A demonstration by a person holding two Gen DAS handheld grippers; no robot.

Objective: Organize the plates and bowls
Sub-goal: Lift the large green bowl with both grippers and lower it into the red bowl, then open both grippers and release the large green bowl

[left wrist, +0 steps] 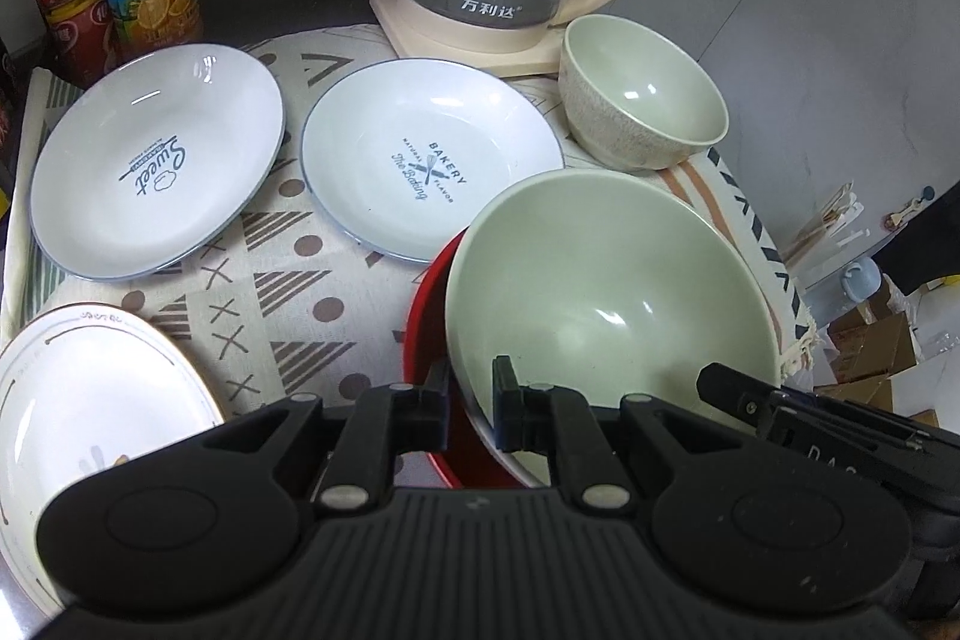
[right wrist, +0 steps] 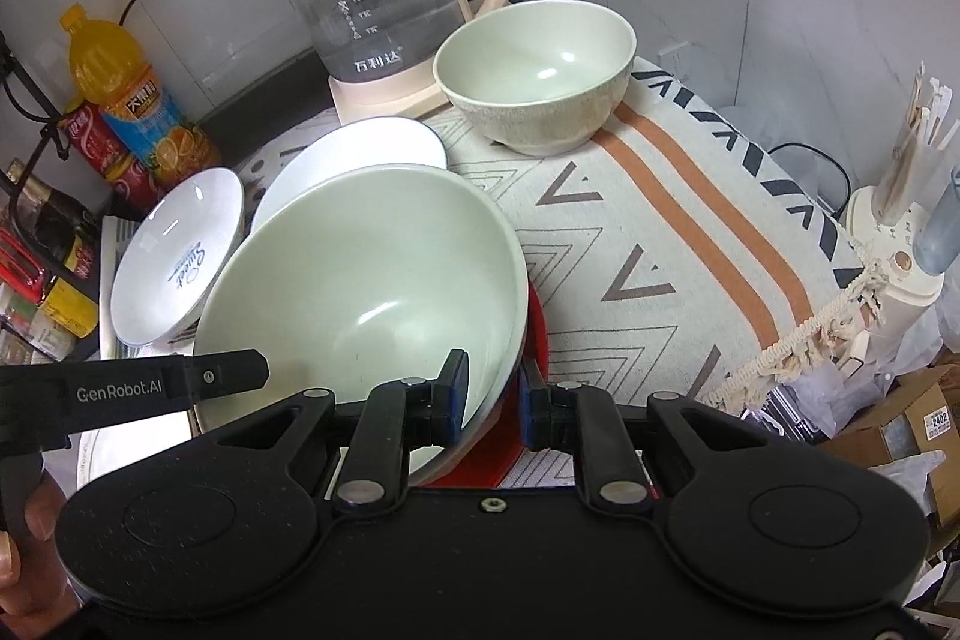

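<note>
Low in the middle of both wrist views, a large pale-green bowl (left wrist: 606, 298) sits tilted inside a red bowl (left wrist: 429, 340) on the patterned cloth (left wrist: 288, 316). The left gripper (left wrist: 471, 409) is narrowed around the green bowl's near rim, one finger outside and one inside, apparently pinching it. The right gripper (right wrist: 492, 394) straddles the same bowl's right edge with a small gap showing, so I cannot tell whether it truly clamps. A smaller green bowl (right wrist: 534, 70) stands toward the top, beside the glass kettle (right wrist: 372, 10); the "Bakery" plate (left wrist: 429, 166) and "Sweet" plate (left wrist: 156, 160) lie left of centre, and a patterned plate (left wrist: 90, 400) sits at lower left. The likely risk is a glazed rim slipping from thin pinches if the two hands pull unevenly, or the red bowl dragging along and knocking the nearby plates.
</note>
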